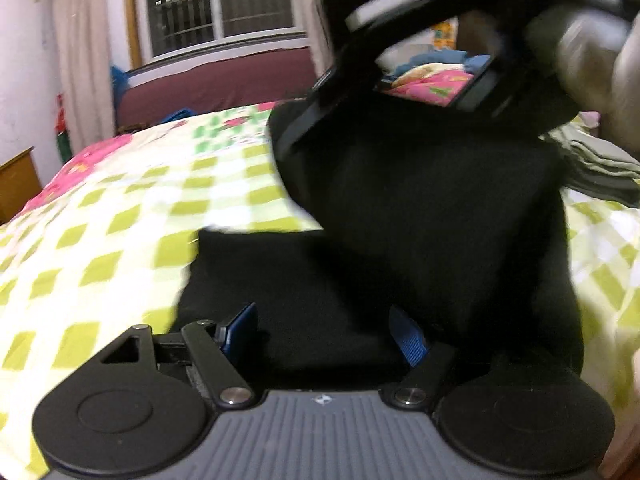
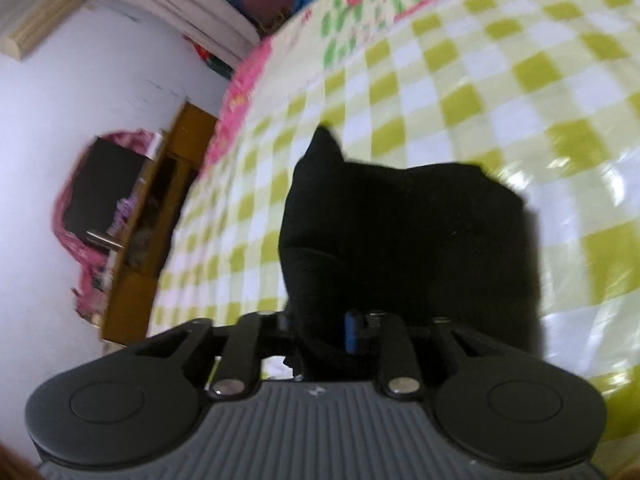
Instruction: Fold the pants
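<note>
Black cloth is filling both wrist views as a pair of pants point(image 1: 420, 240) is lying partly doubled over on a bed spread with a green-and-white checked sheet point(image 1: 140, 208), toward its near edge. The left tongs point(image 1: 324, 332) are standing open, blue pads spread apart above the fabric and gripping nothing, while the right tongs point(image 2: 320, 332) are closing on a bunched fold of the pants, lifting that end clear of the sheet. The right tool is also appearing at the top of the left view, dark cloth hanging beneath it. The material is looking soft, light and limp, likely to sag and slide wherever it is unsupported, so a hold on a doubled edge or corner would probably be keeping layers together better than a pinch mid-panel. A grey folded garment point(image 1: 600, 168) is resting near the bed's right edge.
</note>
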`<state>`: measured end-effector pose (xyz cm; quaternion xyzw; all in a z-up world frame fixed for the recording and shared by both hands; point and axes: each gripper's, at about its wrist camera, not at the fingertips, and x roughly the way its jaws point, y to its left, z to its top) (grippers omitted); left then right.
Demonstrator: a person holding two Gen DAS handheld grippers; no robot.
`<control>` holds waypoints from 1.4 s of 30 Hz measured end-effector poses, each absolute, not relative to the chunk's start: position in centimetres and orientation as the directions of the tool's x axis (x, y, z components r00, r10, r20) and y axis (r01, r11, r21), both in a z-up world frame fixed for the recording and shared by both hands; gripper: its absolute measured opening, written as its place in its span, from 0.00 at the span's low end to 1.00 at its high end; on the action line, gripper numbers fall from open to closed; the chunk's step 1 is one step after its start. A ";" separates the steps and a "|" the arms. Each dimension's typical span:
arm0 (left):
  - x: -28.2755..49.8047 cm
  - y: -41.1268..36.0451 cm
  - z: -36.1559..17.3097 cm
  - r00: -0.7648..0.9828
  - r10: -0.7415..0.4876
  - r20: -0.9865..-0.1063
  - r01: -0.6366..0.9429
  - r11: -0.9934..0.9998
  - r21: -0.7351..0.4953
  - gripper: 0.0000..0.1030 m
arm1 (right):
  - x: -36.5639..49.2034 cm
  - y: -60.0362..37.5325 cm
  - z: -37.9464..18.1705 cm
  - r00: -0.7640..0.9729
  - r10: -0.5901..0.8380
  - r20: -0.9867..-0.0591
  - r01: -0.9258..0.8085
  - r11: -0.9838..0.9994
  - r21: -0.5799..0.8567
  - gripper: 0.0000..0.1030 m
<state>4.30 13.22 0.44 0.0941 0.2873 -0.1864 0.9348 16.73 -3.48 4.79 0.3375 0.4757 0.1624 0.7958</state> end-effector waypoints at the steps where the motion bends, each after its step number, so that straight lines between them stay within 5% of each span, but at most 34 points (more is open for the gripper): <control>1: 4.1 14.2 0.4 0.768 -0.286 -0.573 0.393 0.917 0.069 0.84 | 17.2 -2.1 3.8 0.480 0.579 -0.659 0.060 0.728 0.683 0.34; 11: 1.5 18.6 -0.1 0.770 -0.242 -0.591 0.308 0.951 0.013 0.84 | 17.8 1.0 3.8 0.480 0.570 -0.667 -0.025 0.769 0.639 0.34; 16: 0.9 21.7 0.6 0.762 -0.239 -0.601 0.231 0.969 -0.092 0.84 | 18.8 1.1 5.3 0.523 0.489 -0.698 -0.122 0.854 0.506 0.34; 24: -1.7 22.2 3.7 0.767 -0.285 -0.575 0.264 0.957 -0.122 0.84 | 22.0 3.5 6.8 0.475 0.491 -0.730 -0.358 0.866 0.349 0.60; 30: 0.2 18.6 3.2 0.724 -0.360 -0.588 0.328 0.930 -0.165 0.90 | 24.2 6.1 4.1 0.330 0.429 -0.841 -0.440 0.858 0.265 0.60; 33: 1.3 17.2 2.1 0.698 -0.302 -0.649 0.296 0.947 -0.123 0.86 | 24.3 5.4 3.3 0.292 0.427 -0.856 -0.446 0.852 0.273 0.32; 35: 1.8 17.1 1.9 0.679 -0.304 -0.668 0.300 0.946 -0.126 0.68 | 24.0 4.4 3.8 0.288 0.455 -0.843 -0.448 0.842 0.301 0.19; 42: 2.4 18.4 4.2 0.686 -0.350 -0.638 0.323 0.932 -0.164 0.39 | 22.8 0.8 7.2 0.375 0.509 -0.775 -0.398 0.843 0.361 0.12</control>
